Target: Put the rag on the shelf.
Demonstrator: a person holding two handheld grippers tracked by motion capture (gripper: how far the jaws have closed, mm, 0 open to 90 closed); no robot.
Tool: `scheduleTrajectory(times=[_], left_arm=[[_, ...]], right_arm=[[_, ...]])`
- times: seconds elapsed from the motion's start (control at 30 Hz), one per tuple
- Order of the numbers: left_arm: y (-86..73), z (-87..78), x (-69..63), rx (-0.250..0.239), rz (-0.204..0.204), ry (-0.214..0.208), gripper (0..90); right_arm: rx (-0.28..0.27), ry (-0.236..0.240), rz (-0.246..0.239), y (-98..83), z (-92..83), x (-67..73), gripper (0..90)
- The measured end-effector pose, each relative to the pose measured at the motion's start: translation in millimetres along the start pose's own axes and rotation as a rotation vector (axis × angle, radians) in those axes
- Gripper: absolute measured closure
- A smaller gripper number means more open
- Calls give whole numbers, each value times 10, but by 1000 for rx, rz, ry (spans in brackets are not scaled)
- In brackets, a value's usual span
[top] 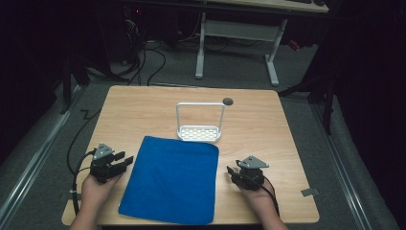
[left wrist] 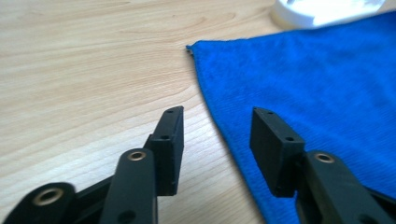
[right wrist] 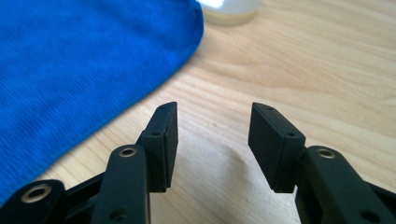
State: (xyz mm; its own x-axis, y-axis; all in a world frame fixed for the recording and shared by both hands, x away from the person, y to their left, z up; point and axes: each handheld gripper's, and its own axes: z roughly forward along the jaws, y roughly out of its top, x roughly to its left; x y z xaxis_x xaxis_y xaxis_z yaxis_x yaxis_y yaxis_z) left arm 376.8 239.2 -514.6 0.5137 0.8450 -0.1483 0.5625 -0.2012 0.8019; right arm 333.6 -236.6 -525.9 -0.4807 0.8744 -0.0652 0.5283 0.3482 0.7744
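A blue cloth [top: 171, 178] lies flat on the wooden table [top: 143, 103], reaching its near edge. My left gripper [top: 125, 158] rests just left of the cloth's left edge, open and empty. In the left gripper view the cloth [left wrist: 317, 88] spreads to the right, and its edge runs between the open jaws of the left gripper [left wrist: 217, 140]. My right gripper [top: 231, 170] sits just right of the cloth, open, holding nothing. In the right gripper view the right gripper [right wrist: 212, 140] stands over bare wood, with the cloth [right wrist: 79, 60] at the left.
A white wire-handled rack [top: 199, 129] stands just behind the cloth's far edge; its white base [left wrist: 322, 11] [right wrist: 231, 9] shows in both gripper views. A dark round hole [top: 228, 101] marks the table's far side. Desk legs and cables lie on the floor beyond.
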Motion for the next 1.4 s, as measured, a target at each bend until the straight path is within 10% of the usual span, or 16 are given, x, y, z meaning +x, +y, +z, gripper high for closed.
scheduleTrajectory(times=[0.53,0.63,0.93,1.4], left_arm=[[13,77,-130,28,70,-53,731],[-1,95,-226,65,124,-90,815],[-94,183,-479,193,269,-109,900],[-232,102,-807,193,297,-233,900]], right_arm=[[-45,59,-11,61,-37,107,602],[-58,118,-46,120,-35,231,866],[40,253,-182,193,107,613,900],[99,206,-160,-8,-69,481,900]])
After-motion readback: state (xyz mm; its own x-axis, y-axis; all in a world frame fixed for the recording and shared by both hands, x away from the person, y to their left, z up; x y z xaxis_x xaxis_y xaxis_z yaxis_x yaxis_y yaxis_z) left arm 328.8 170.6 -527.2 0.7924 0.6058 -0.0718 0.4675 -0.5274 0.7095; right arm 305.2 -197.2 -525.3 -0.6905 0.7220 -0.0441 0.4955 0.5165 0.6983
